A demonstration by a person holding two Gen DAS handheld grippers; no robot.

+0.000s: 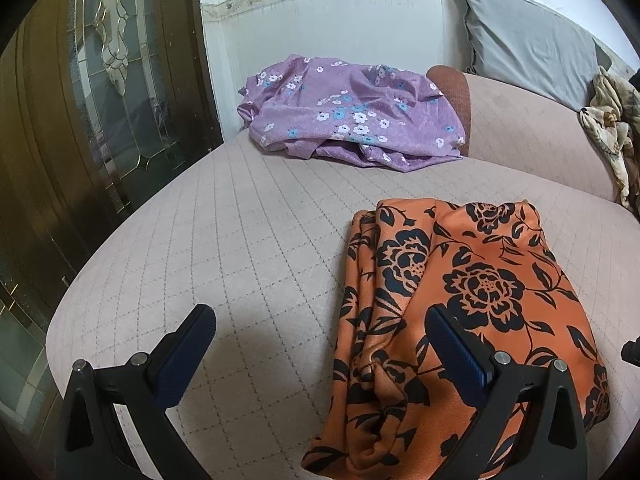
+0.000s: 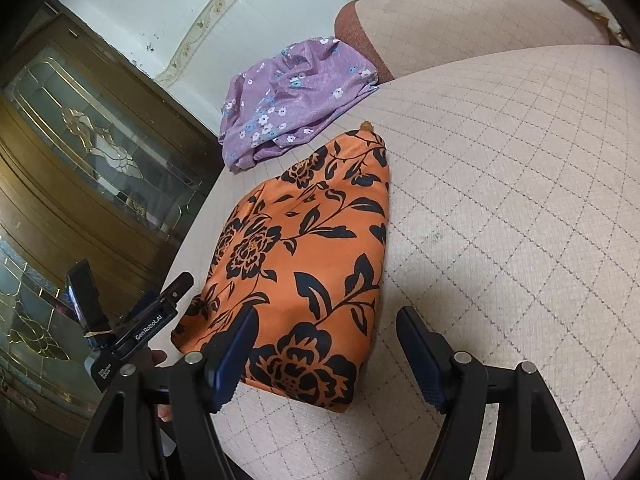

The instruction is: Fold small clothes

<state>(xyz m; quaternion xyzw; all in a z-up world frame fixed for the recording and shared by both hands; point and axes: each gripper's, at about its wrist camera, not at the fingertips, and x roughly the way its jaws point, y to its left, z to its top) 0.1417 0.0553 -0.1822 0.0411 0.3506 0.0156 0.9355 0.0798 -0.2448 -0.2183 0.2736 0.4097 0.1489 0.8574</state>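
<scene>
An orange garment with black flowers [image 1: 460, 312] [image 2: 304, 264] lies folded into a narrow stack on the quilted beige seat cushion [image 1: 240, 248] [image 2: 500, 200]. My left gripper [image 1: 320, 320] hovers open over the garment's near left edge, its right finger above the cloth and nothing between the jaws. Over the garment's near right corner my right gripper [image 2: 328, 320] also stands open and holds nothing. A crumpled purple garment with small flowers [image 1: 352, 116] [image 2: 292, 100] lies at the far end of the cushion. The left gripper's body [image 2: 136, 332] shows in the right wrist view.
A dark wooden door with leaded glass [image 1: 100, 120] [image 2: 80, 160] stands left of the sofa. White wall [image 1: 320, 20] runs behind. A grey pillow [image 1: 532, 40] and a patterned cloth [image 1: 612, 128] sit on the sofa back at right.
</scene>
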